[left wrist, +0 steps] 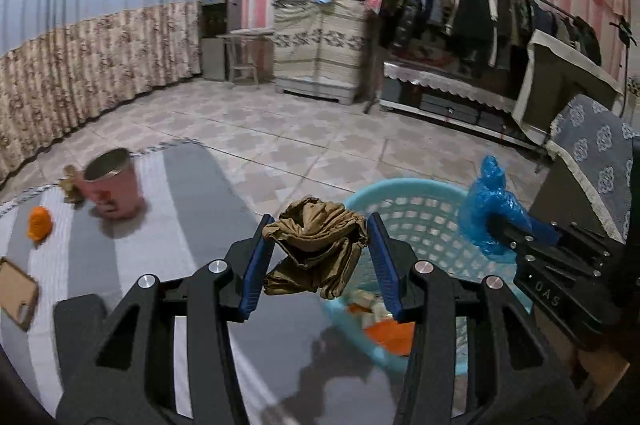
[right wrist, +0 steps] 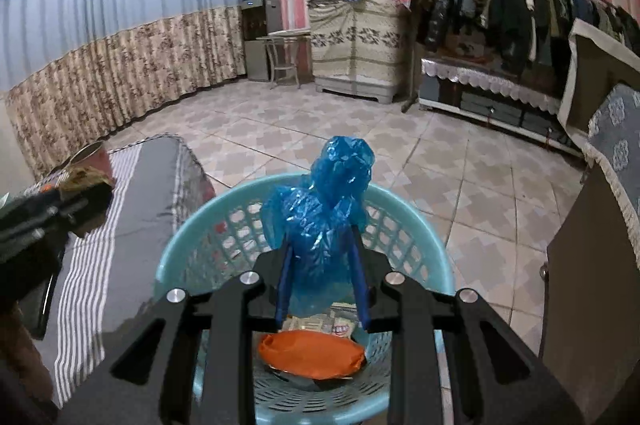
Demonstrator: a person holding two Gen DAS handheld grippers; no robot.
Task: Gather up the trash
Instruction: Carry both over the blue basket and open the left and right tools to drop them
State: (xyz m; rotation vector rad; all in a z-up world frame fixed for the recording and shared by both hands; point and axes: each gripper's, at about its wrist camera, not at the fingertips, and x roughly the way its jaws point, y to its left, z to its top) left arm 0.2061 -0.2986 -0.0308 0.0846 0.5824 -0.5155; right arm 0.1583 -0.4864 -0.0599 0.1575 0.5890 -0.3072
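Trash is gripped in both tools: the right tool (right wrist: 322, 265) clamps a crumpled blue plastic bag (right wrist: 320, 213) directly above the light blue basket (right wrist: 420, 225), which stands on the floor beside the striped table (left wrist: 180, 209). The left tool (left wrist: 320, 245) pinches a wadded brown bag (left wrist: 316, 245) over the basket's near rim. To drop cleanly, each tool should probably be centred over the opening before letting go, the left one moved further in.

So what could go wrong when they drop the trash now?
The crumpled brown bag in the left hand-held gripper hangs at the edge of the light blue plastic basket, so it might land outside. The crinkly blue plastic bag in the right hand-held gripper may cling to its fingers.
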